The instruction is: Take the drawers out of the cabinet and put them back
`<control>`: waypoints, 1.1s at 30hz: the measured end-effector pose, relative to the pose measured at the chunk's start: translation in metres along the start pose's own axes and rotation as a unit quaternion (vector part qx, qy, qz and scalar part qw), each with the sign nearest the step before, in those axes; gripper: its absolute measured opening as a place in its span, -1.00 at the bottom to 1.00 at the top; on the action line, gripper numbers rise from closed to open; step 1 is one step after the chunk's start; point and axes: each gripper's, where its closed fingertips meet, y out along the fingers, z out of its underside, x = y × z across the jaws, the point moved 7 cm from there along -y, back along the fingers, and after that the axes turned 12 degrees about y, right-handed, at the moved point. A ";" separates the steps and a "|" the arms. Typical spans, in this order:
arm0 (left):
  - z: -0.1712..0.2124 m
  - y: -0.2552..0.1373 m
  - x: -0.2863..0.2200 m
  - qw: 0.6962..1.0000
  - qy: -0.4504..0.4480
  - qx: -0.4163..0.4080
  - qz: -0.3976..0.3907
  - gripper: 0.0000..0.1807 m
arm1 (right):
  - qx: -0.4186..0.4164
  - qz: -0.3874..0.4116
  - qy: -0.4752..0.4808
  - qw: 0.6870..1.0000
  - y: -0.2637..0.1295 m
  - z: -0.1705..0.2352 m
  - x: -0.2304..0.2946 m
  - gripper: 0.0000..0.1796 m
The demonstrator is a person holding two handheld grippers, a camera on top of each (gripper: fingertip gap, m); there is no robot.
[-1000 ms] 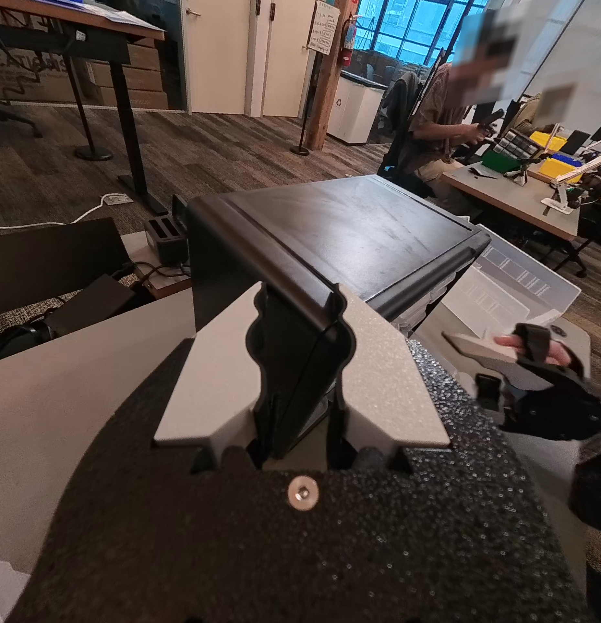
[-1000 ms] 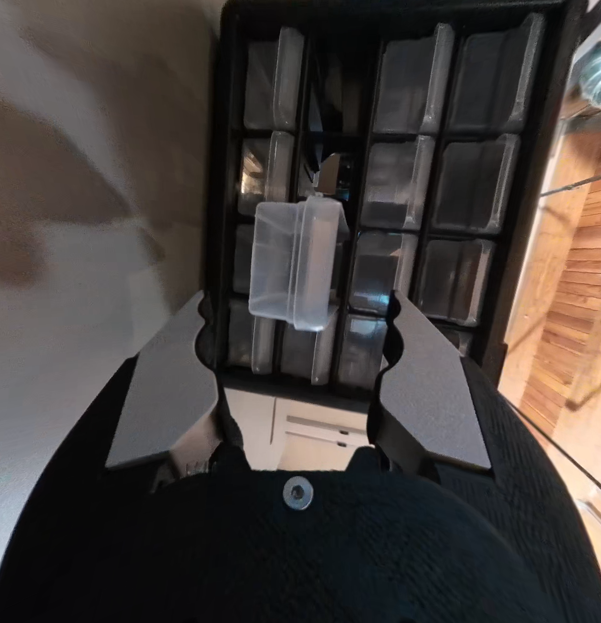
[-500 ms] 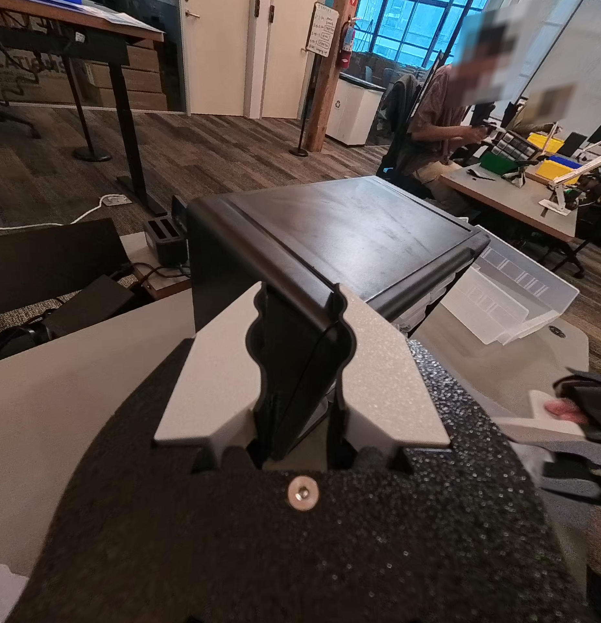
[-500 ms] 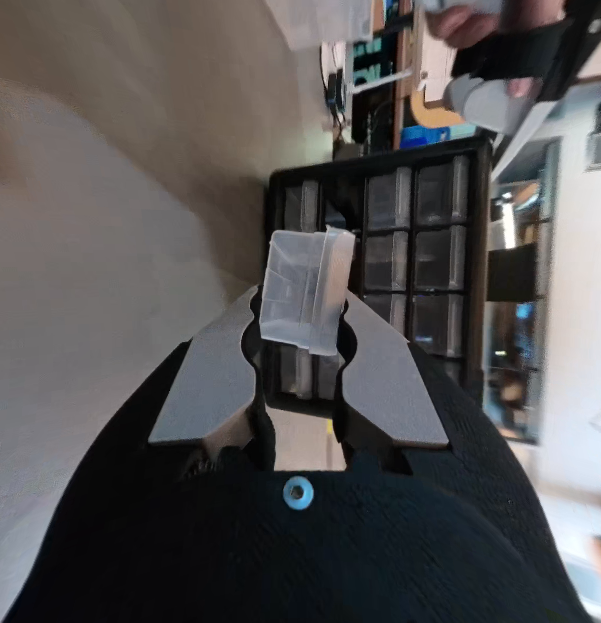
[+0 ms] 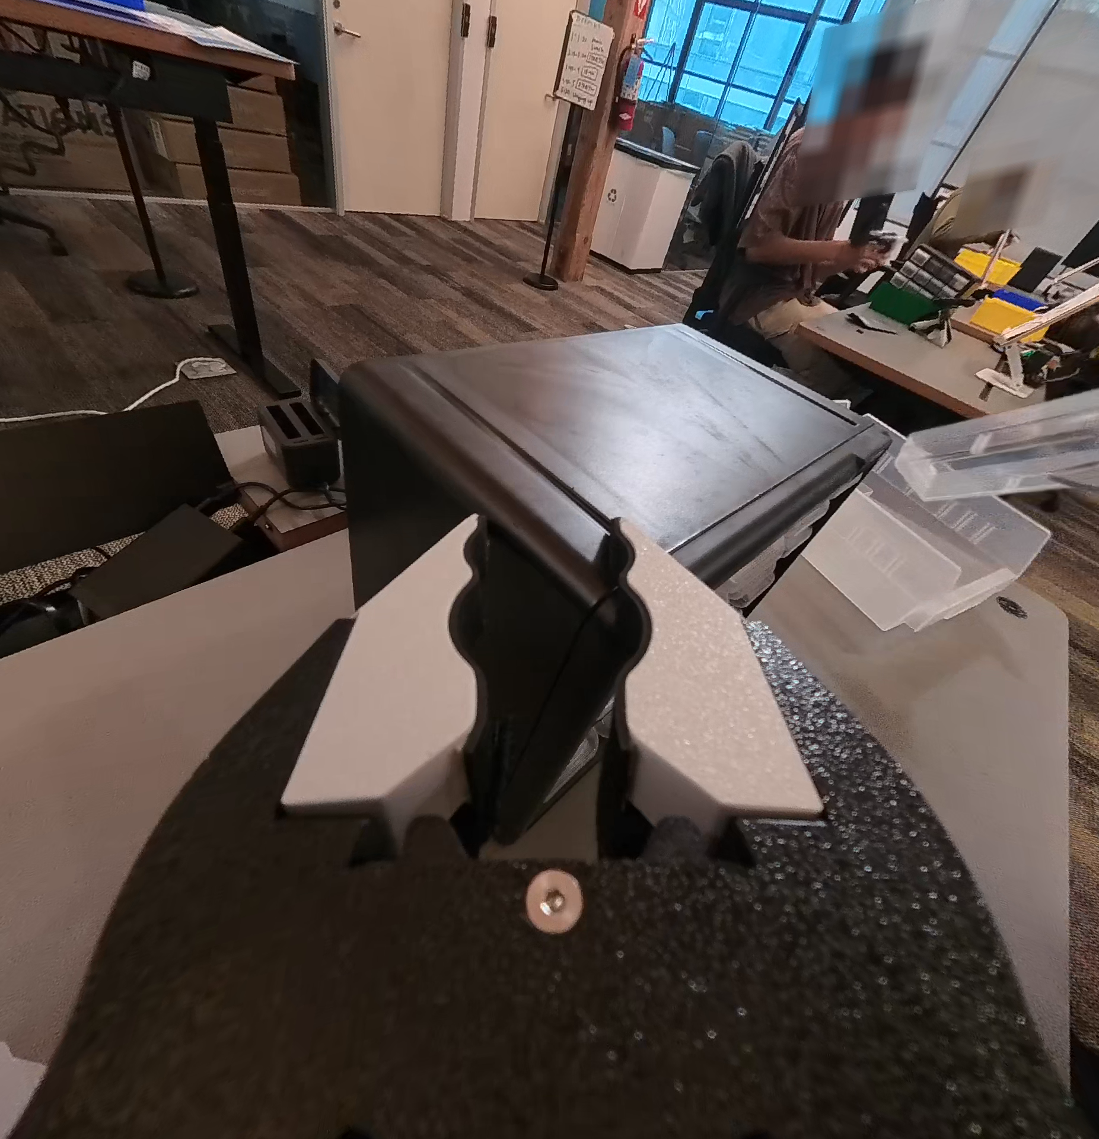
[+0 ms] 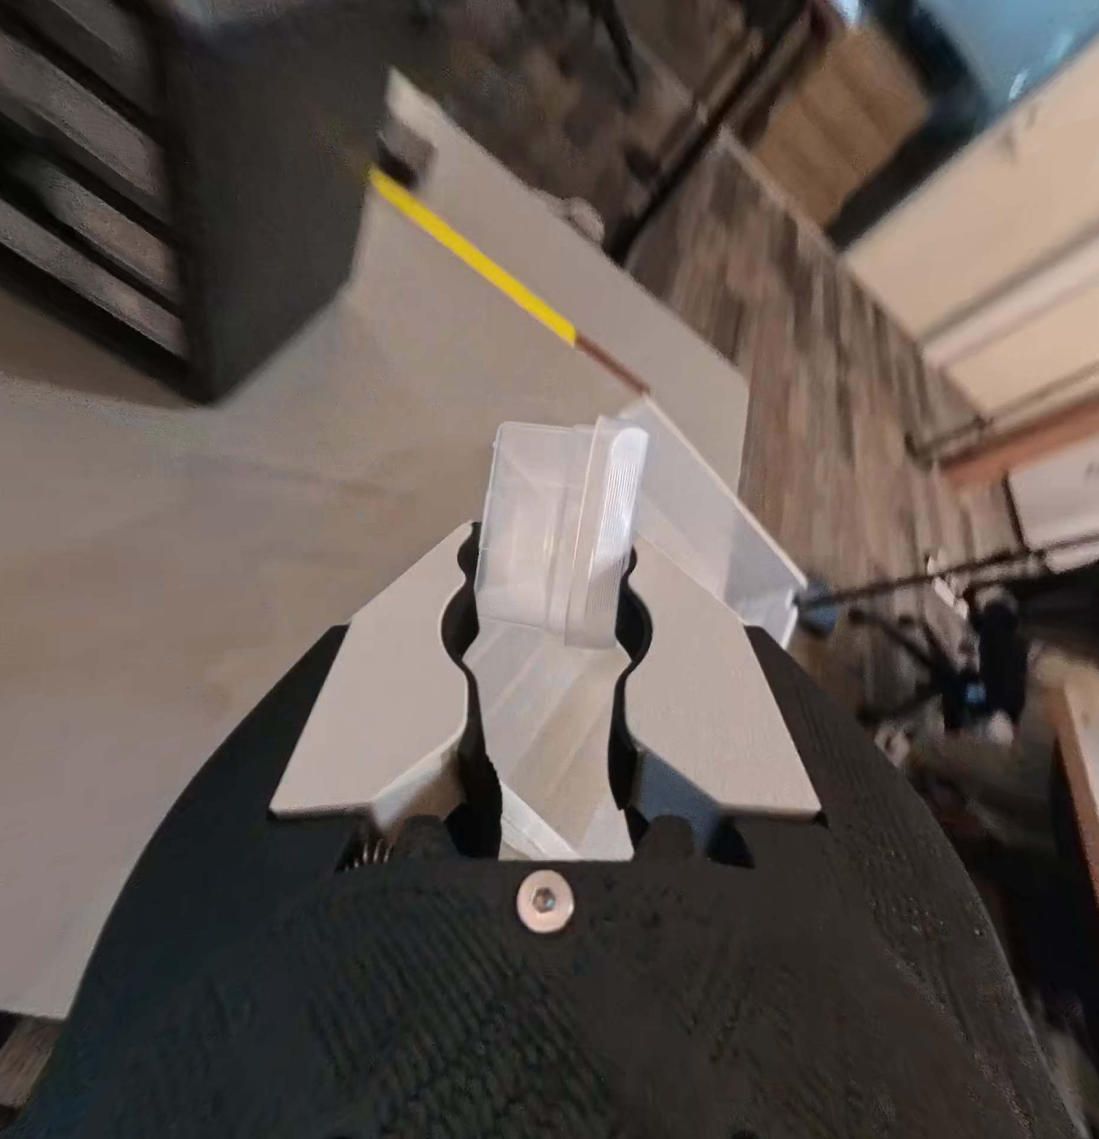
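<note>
The small clear drawer [image 6: 553, 542] is pinched between the right gripper [image 6: 550, 555]'s fingers, cabinet [image 6: 165, 203] at ten o'clock. The left gripper [image 5: 550, 591]'s fingers clamp the cabinet's top edge. The slick plastic could slip. Beige table [image 6: 165, 524]; wood-floored office beyond.

Bare grey surface [image 6: 134, 555] in front of the black cabinet [image 5: 627, 431]: open room to pass. Right of the cabinet, clear tray [image 5: 922, 567] takes up the surface edge, small clear drawer [image 5: 1015, 456] held above it. Behind the cabinet, a charger [image 5: 300, 444] and cables crowd the gap.
</note>
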 end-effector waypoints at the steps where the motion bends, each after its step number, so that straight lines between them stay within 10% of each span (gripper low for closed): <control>1: 0.000 0.000 0.000 1.000 0.000 0.000 0.000 -0.59 | 0.033 0.006 0.016 0.999 0.010 0.010 -0.018 -0.54; 14: 0.000 0.000 0.000 1.000 0.000 0.000 0.001 -0.59 | 0.259 0.093 0.006 0.961 0.110 0.089 -0.046 -0.54; 23: 0.000 0.000 0.000 1.000 0.004 0.001 -0.001 -0.59 | 0.197 -0.110 0.186 0.956 0.117 0.095 -0.043 -0.01; 33: 0.000 0.000 0.000 1.000 0.001 -0.002 0.002 -0.59 | 0.308 -0.143 -0.071 0.938 0.101 0.137 -0.043 -0.27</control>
